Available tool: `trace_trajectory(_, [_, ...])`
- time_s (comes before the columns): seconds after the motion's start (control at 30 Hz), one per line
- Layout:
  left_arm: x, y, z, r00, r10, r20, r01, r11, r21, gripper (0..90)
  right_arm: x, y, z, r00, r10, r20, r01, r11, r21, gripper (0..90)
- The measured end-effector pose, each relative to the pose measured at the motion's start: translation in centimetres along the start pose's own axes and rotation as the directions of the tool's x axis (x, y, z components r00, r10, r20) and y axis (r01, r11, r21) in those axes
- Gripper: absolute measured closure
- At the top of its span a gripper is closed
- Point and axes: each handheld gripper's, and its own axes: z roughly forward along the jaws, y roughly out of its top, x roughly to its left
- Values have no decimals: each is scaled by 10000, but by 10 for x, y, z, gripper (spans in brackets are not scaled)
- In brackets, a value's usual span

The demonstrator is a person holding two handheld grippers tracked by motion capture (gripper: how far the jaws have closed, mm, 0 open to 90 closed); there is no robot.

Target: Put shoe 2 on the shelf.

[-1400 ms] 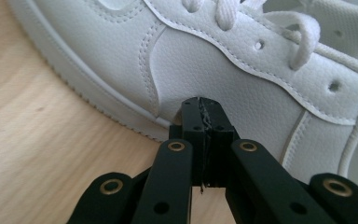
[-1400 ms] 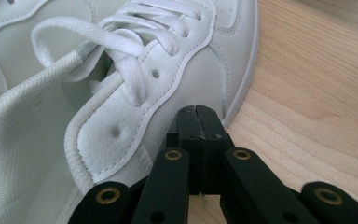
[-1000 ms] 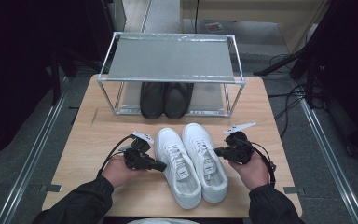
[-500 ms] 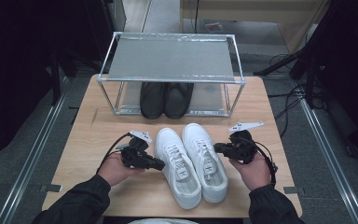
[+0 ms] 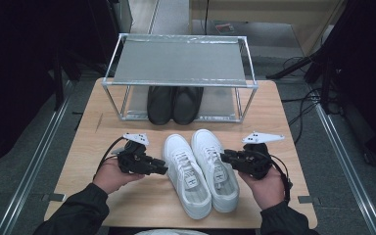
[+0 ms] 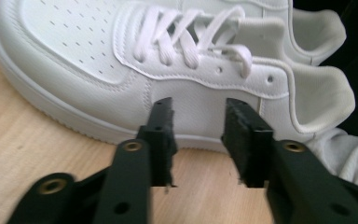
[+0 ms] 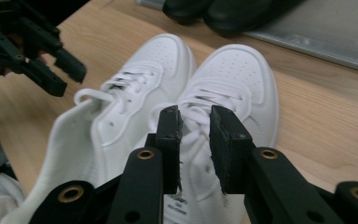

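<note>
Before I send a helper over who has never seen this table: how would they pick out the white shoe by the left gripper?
Start at the metal rack at the table's far side. In front of it, on the bare wood, lies a white pair. The left white shoe is the one beside the left gripper; it reaches nearer the table's front edge than its partner.

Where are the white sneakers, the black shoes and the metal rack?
white sneakers (image 5: 200, 169): high view, laces of the left one.
black shoes (image 5: 174, 104): high view, where the pair meets.
metal rack (image 5: 178, 62): high view, top shelf.
</note>
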Motion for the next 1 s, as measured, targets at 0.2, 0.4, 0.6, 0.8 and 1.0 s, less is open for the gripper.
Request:
trace_trajectory(0.2, [3, 1, -8, 9999, 15, -172, -23, 9990, -444, 481, 14, -2, 0, 9999, -74, -131, 72, 9999, -136, 729])
trace_trajectory(0.4, [5, 2, -12, 9990, 24, -437, -52, 9979, -639, 447, 23, -6, 4, 9998, -25, -190, 22, 9999, -110, 644])
trace_trajectory(0.6, [8, 5, -11, 9982, -46, -606, 6, 9978, -669, 431, 35, -10, 9, 9999, -135, -16, 134, 9999, -99, 594])
trace_trajectory(0.8, [9, 10, -10, 9981, 46, -612, -91, 9973, -735, 429, 40, -15, 17, 9998, 76, 170, -77, 10000, 44, 504])
trace_trajectory(1.0, [8, 16, -7, 9983, 65, -574, -114, 9963, -847, 428, 46, -20, 23, 9990, 152, 422, -152, 9999, -5, 489])
